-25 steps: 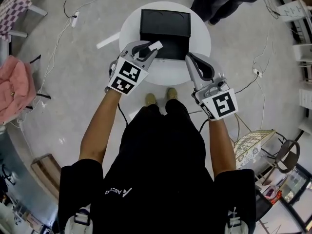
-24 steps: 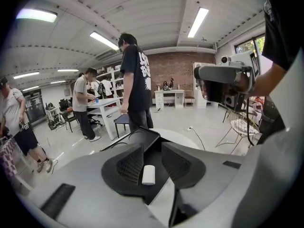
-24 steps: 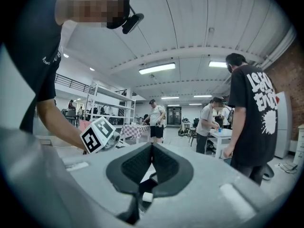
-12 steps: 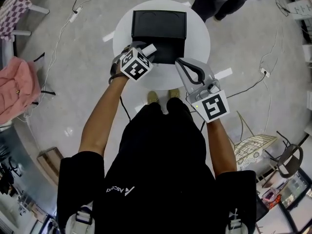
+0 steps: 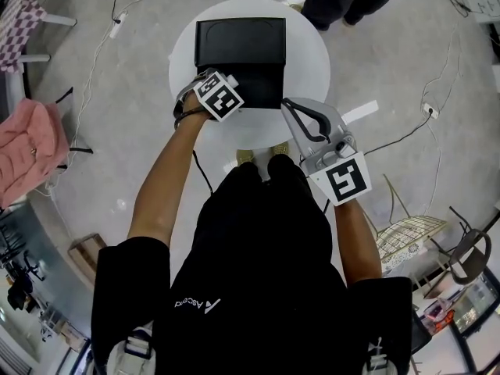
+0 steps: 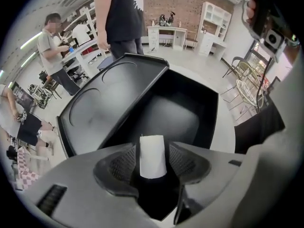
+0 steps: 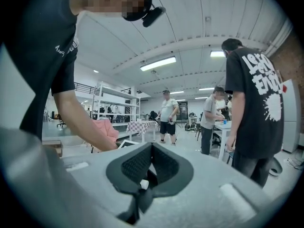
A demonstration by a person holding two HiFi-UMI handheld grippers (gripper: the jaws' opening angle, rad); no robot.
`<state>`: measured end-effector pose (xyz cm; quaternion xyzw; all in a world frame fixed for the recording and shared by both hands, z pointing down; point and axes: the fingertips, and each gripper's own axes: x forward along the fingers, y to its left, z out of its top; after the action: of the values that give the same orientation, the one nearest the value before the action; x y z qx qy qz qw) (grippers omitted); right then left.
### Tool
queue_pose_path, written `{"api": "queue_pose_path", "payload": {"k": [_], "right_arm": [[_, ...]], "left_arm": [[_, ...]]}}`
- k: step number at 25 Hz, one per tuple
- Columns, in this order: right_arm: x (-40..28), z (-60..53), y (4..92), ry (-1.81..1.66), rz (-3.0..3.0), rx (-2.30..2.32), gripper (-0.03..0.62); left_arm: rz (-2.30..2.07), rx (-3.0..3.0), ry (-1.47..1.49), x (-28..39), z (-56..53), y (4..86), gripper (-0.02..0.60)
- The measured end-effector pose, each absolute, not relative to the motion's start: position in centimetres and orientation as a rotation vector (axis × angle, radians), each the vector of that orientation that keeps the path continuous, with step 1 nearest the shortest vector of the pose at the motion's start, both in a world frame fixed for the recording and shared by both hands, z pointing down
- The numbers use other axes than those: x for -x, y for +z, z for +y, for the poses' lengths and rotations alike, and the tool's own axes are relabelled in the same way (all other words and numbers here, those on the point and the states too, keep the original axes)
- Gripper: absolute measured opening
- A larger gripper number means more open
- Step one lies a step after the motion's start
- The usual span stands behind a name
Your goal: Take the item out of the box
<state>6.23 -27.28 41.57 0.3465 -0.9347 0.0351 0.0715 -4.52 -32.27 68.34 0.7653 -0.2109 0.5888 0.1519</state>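
Observation:
A black box lies open on the round white table, its lid folded back. My left gripper points down over the box's dark inside; in the head view only its marker cube shows. A small white roll stands between its wide-spread jaws, with a thin gap showing on each side. My right gripper hangs at the table's near right edge, off the box, aimed out into the room, pads together and nothing in them.
A person in a black shirt stands just beyond the table. Cables trail over the floor on both sides. A pink cloth lies at the left and a wire chair at the right.
My left gripper has swung forward and tipped down over the box. The white roll that stuck out from its jaws is now hidden under the cube in the head view. The right gripper barely moved.

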Motion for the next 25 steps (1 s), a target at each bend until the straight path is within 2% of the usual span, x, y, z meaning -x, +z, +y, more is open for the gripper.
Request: {"api": "queue_pose_path", "payload": {"k": [9, 11, 14, 18, 25], "right_arm": [[-8.6, -27.8, 43.1, 0.144, -2.791, -1.072, 0.000], [-8.9, -27.9, 43.2, 0.147, -2.788, -1.075, 0.000], [-9.1, -28.1, 43.4, 0.151, -2.786, -1.070, 0.000], [-8.7, -28.0, 43.4, 0.155, -2.800, -1.057, 0.000], [-7.0, -28.1, 41.7, 0.142, -2.855, -1.035, 0.000]], "left_arm": [[-0.578, -2.120, 1.751, 4.4, -32.5, 71.0, 0.211], [-0.591, -2.120, 1.740, 4.5, -32.5, 71.1, 0.185], [-0.625, -2.136, 1.705, 4.5, -32.7, 70.6, 0.179], [-0.711, -2.201, 1.593, 4.2, -33.2, 68.2, 0.179], [-0.949, -2.380, 1.216, 3.1, -34.0, 59.6, 0.179]]}}
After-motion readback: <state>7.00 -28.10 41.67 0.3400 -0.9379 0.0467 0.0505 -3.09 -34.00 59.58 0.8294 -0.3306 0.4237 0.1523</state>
